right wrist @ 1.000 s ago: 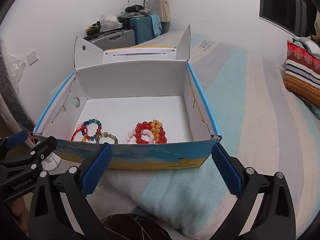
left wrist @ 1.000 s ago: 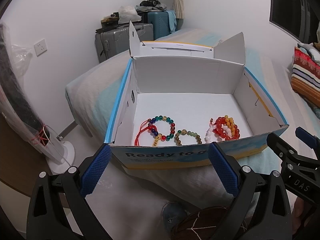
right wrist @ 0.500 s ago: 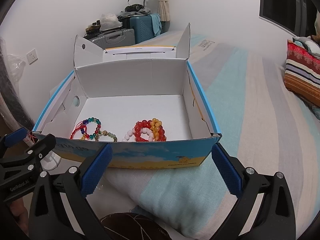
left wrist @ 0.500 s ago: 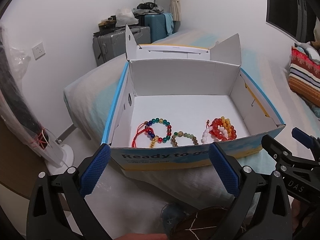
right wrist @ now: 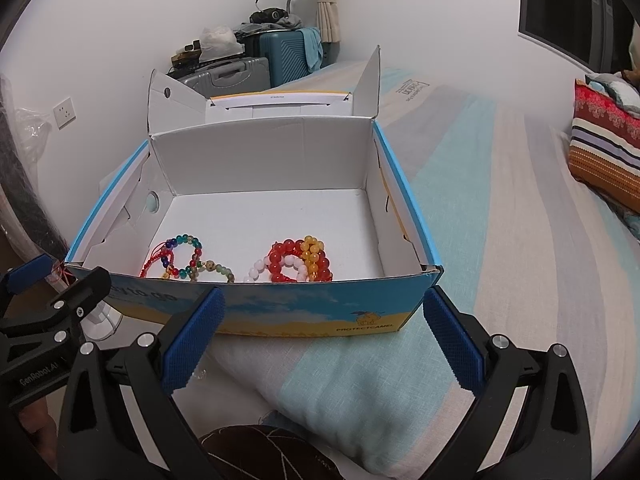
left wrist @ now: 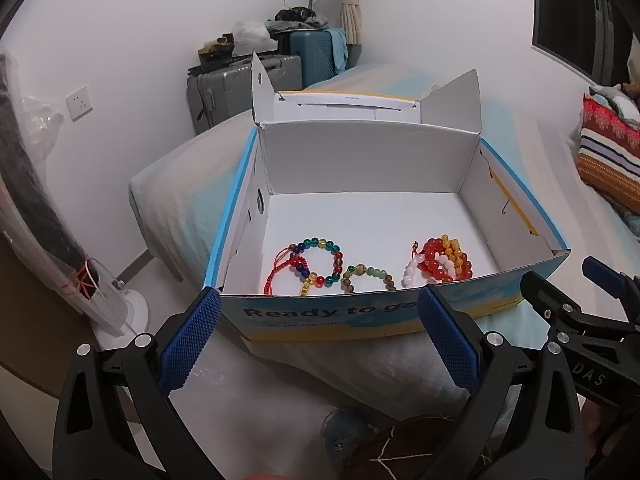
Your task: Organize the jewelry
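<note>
bracelets (left wrist: pixel 368 264) beyond open hand-held grippers (left wrist: pixel 318 340)

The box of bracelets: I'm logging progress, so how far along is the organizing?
Done: several beaded bracelets lie inside the box near its front wall, a multicolour one on the left and a red, orange and white cluster on the right. In hand: nothing; the left tongs and right tongs are open before the box. Left: the cluster is piled together and the lid stands open.

My left gripper (left wrist: pixel 318 336) – black frame, silver screws | right gripper (right wrist: pixel 324 336) – blue ridged pads (right wrist: pixel 192 346).
</note>
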### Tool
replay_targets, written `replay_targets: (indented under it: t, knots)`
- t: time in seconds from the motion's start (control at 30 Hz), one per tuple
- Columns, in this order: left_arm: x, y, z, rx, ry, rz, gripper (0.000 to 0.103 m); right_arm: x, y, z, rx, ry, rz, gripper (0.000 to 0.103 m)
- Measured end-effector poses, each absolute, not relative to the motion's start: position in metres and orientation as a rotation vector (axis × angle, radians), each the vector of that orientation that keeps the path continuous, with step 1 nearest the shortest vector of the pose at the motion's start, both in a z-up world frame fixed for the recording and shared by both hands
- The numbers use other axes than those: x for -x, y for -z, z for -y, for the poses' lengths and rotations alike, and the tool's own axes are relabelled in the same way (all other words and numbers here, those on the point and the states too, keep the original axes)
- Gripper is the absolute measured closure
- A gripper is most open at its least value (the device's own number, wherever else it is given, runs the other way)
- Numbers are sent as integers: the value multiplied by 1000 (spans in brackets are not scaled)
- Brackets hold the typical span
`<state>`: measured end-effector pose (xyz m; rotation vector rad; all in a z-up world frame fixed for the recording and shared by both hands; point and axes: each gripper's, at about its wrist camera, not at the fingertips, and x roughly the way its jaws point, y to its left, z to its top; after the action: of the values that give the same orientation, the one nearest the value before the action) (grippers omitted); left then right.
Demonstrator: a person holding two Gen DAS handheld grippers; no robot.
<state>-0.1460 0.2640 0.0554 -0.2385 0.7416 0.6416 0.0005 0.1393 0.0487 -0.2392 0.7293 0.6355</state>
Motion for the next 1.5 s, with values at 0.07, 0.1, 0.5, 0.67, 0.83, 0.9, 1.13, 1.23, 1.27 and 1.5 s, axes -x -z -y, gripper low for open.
replay_targets:
  t: [0.07,0.1,0.5,0.67,0.83,0.9,1.13,1.23,1.27,1.5]
  knots:
    - [146,-55,-264,244,-640,-741,6,0,-49,-139,242,-635,-728,8]
    - [146,-55,-264,246,-639,-741,6,0,-48,-139,241,-635,-729,8]
    - [147,-53,-266,268,-636,-735,6,0,-49,-139,245,-637,-728,8]
    - [147,-53,-266,264,-633,-737,6,0,-49,-138,241,-636,-727,8]
    - [146,-51,-265,258,-628,-742,6,0,-49,-138,243,-636,-728,8]
    - [146,-51,-265,262,-623,-742,6,0,-49,-138,243,-635,-728,8]
    - [147,-52,-262,258,-615,-742,6,0,-49,-139,242,-633,-726,8]
    - [146,-52,-261,261,-615,-742,6,0,-49,-138,240,-632,-727,8]
    - [146,-52,-261,262,-617,-743,6,0,-49,-138,240,-630,-726,8]
    - [147,-53,-262,267,-621,-747,6,1,-50,-139,241,-632,-727,8]
